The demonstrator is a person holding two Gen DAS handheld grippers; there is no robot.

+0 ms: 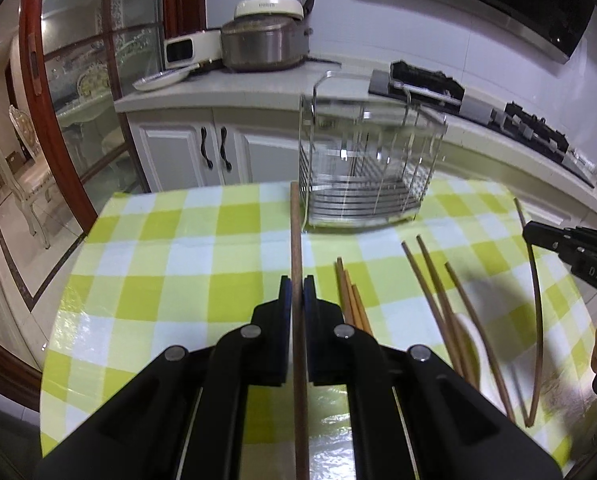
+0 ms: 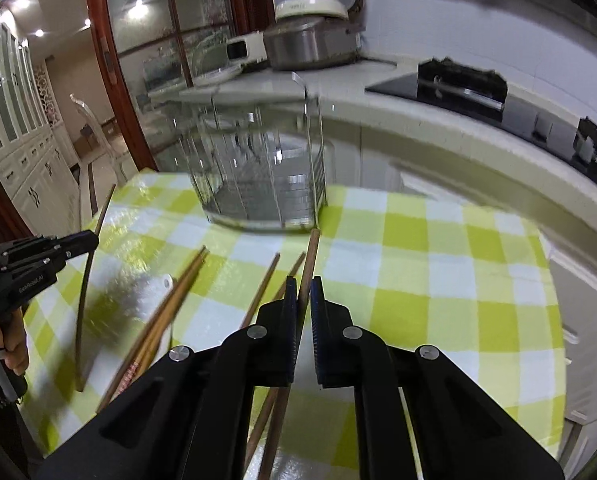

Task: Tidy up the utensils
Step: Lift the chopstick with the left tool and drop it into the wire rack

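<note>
My left gripper [image 1: 297,285] is shut on a dark wooden chopstick [image 1: 295,232] that points toward the wire utensil holder [image 1: 362,168] standing on the checked tablecloth. My right gripper [image 2: 304,292] is shut on another dark chopstick [image 2: 311,256], whose tip lies just short of the holder [image 2: 258,184]. Both sticks are held above the table. Each gripper shows in the other's view: the right gripper [image 1: 528,232] at the right edge, the left gripper [image 2: 94,238] at the left edge. Loose chopsticks [image 1: 438,300] and a pale pair [image 1: 350,300] lie between them.
A white spoon [image 1: 472,344] lies under the loose chopsticks on the green-and-white cloth [image 1: 178,264]. Behind the table runs a counter [image 1: 258,84] with a rice cooker [image 1: 262,44] and a hob [image 1: 534,128]. A hand [image 2: 6,344] grips the left tool's handle.
</note>
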